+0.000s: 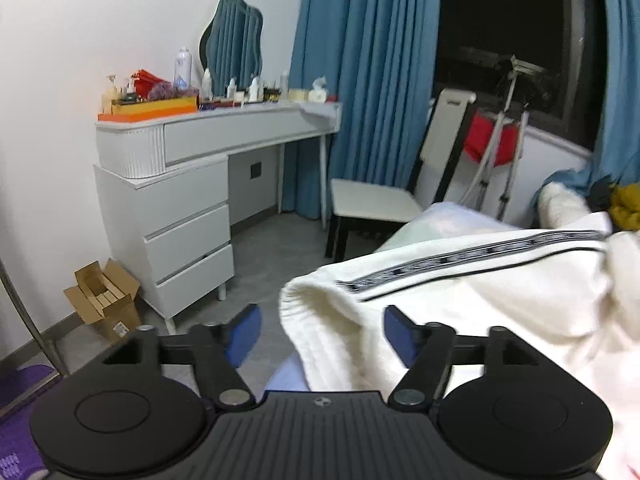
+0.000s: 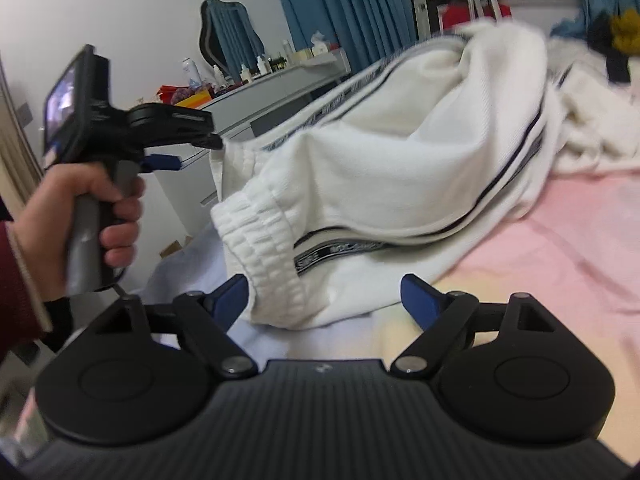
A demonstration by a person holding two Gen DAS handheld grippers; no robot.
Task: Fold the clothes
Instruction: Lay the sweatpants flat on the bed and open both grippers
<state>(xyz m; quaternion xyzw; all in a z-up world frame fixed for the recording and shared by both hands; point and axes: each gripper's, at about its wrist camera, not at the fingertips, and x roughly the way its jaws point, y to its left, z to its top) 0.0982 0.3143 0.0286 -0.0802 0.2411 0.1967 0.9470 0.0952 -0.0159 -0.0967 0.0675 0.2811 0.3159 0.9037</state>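
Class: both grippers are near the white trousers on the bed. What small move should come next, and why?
Probably close the right gripper on the ribbed waistband of the white trousers: its jaws stand open with the band between them, ungripped. The left gripper is open too.

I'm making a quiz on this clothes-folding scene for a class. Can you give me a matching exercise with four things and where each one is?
Things:
1. white trousers
2. cardboard box
3. wavy mirror
4. red cloth

Places:
A. on the floor beside the white drawers
B. by the dark window, behind the white chair
C. on the bed, cuff end toward both grippers
D. standing on the dressing table

Pairs: 1-C, 2-A, 3-D, 4-B
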